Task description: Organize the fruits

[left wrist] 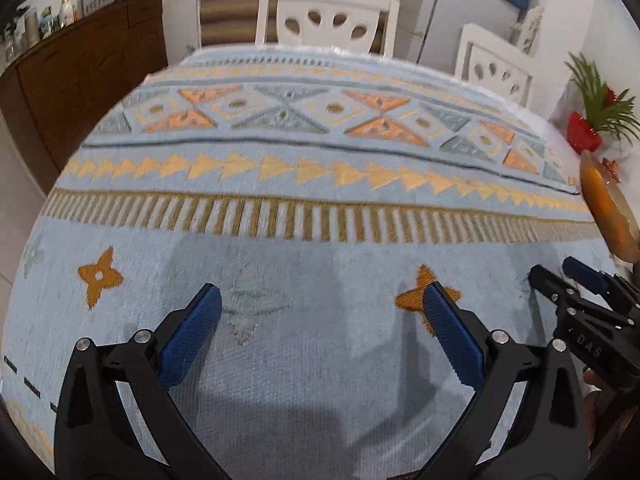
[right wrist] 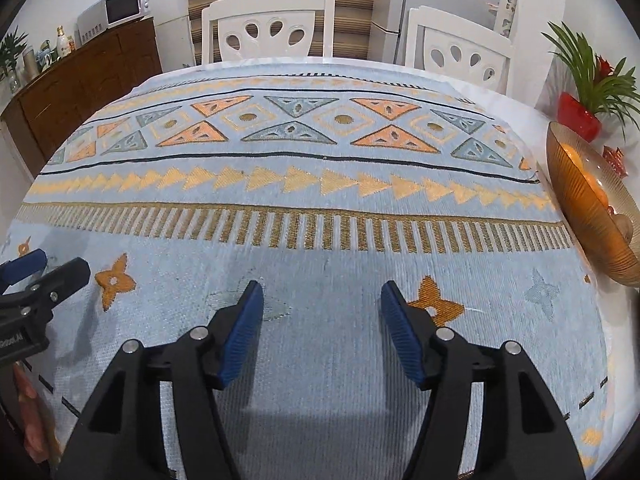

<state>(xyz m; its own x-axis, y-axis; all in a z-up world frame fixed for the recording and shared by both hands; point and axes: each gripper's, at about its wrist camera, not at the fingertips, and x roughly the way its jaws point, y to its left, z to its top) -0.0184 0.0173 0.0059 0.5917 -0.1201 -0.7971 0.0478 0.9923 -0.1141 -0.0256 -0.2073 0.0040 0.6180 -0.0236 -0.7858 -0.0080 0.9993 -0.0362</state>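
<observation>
Your left gripper [left wrist: 322, 300] is closest to you, low over the table [left wrist: 320, 216], and its two blue pads [left wrist: 188, 336] are spread wide apart with nothing between them. Your right gripper [right wrist: 322, 300] is the same: held low over the cloth [right wrist: 304, 240], pads [right wrist: 402, 332] wide apart and holding nothing. Both point the same way, toward the far side of the table. From the left camera you can see the right gripper just beside it at the right edge, and from the right camera you can see the left gripper at the left edge. The cloth is light blue with orange triangles, stripes and little star shapes. At the right edge of the table sits an orange glass bowl [right wrist: 576, 200], and the fruits [right wrist: 588, 178] are inside it; you can see round orange ones, and the rest are too blurry to tell. The bowl is well apart from both grippers, nearer the right one. Behind the bowl is a green plant [right wrist: 592, 76] in a red pot. Two white chairs [right wrist: 268, 28] stand at the far side of the table.
</observation>
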